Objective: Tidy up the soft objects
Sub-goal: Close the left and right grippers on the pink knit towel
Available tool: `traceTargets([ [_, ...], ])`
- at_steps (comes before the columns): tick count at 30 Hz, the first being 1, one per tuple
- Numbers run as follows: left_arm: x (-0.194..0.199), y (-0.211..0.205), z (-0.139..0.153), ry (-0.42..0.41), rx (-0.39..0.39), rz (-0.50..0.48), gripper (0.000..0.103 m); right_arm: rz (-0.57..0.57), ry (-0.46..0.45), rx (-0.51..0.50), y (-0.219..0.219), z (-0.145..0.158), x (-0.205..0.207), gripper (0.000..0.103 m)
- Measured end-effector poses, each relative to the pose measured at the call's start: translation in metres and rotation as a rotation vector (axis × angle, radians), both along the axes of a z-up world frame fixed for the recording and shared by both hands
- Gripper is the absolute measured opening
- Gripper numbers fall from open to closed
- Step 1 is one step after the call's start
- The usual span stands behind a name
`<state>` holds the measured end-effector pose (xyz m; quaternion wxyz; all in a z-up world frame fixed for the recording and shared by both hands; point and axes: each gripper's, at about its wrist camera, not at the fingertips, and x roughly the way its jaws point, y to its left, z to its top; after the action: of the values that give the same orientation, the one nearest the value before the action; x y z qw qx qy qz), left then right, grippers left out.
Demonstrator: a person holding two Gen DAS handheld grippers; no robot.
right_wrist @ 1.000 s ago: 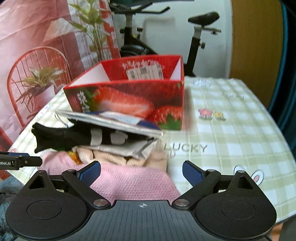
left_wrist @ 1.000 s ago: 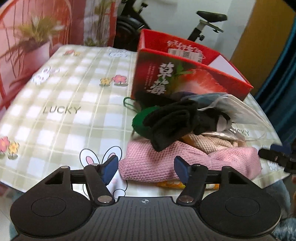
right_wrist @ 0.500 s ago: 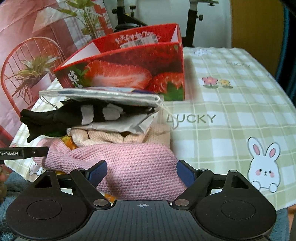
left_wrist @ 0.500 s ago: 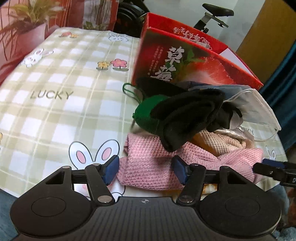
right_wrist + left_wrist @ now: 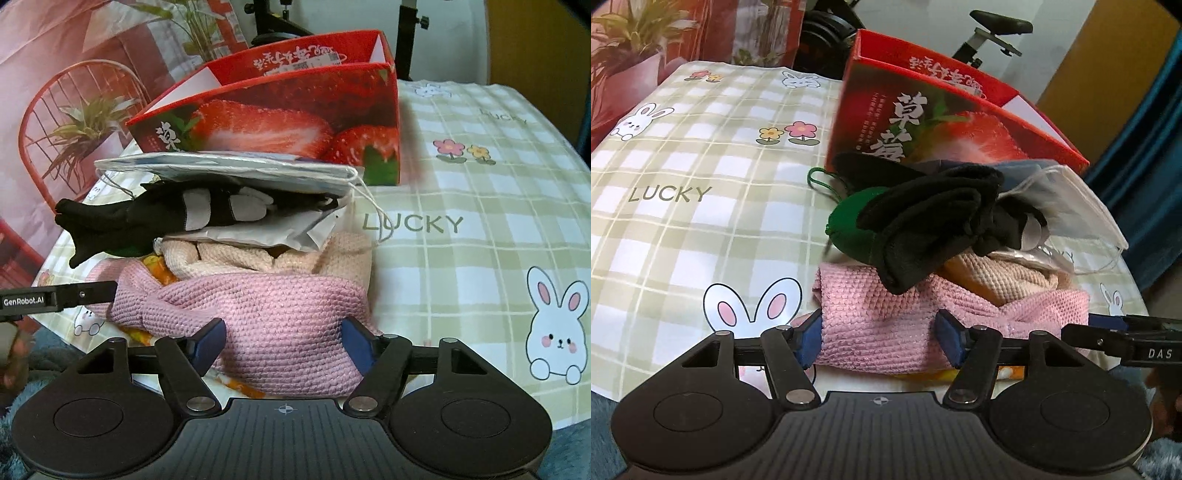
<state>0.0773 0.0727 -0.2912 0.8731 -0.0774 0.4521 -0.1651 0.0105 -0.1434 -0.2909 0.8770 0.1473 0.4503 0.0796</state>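
Left wrist view looks over a table point(image 5: 683, 229) covered in a green-and-white checked cloth printed with rabbits, flowers and the word LUCKY. Beyond the far edge stand an exercise bike point(image 5: 993, 33) and a pink backdrop showing a potted plant.

Directly ahead of both grippers lies one heap of soft things, and behind it one open red strawberry box point(image 5: 942, 122). Counted from the bottom: one pink knitted cloth point(image 5: 882, 325), one beige knitted cloth point(image 5: 1001, 277), one black glove point(image 5: 923, 229), one green pouch point(image 5: 849, 221) with a cord to the heap's left, and one white face mask point(image 5: 1067, 199) on top.

Each gripper straddles an end of the pink cloth. The left gripper point(image 5: 882, 336) has its blue pads against the cloth, jaws having just been closing. The right gripper point(image 5: 284, 343) has likewise been closing, and its pads press into the cloth's other end, grasping it.
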Motion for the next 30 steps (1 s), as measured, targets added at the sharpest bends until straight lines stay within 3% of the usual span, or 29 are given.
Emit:
traceTargets([
  [4,-0.002,0.001,0.0,-0.005,0.008,-0.001,0.045,-0.004,0.011,0.018,-0.001,-0.004,0.001,0.063],
  [6,-0.003,0.0,0.001,-0.016,0.008,-0.001,0.035,-0.001,0.005,0.017,0.0,-0.002,0.0,0.055],
  [7,-0.004,0.001,0.002,-0.022,0.009,-0.003,0.029,0.002,-0.002,0.017,0.001,-0.001,-0.001,0.046],
  [10,-0.006,0.001,0.006,-0.043,-0.001,-0.01,0.02,0.002,-0.038,0.021,0.0,0.007,-0.005,0.031],
  [11,-0.007,0.001,0.007,-0.051,-0.001,-0.013,0.019,0.002,-0.051,0.025,-0.001,0.01,-0.007,0.025],
  [17,-0.016,0.0,0.02,-0.119,0.0,-0.038,0.014,-0.01,-0.123,0.046,-0.009,0.027,-0.014,0.017],
  [25,-0.033,-0.007,0.061,-0.281,0.06,-0.08,0.011,0.041,-0.246,0.028,-0.01,0.068,-0.022,0.015],
  [30,-0.037,-0.003,0.099,-0.384,0.056,-0.081,0.009,0.08,-0.345,0.028,-0.011,0.103,-0.025,0.014],
])
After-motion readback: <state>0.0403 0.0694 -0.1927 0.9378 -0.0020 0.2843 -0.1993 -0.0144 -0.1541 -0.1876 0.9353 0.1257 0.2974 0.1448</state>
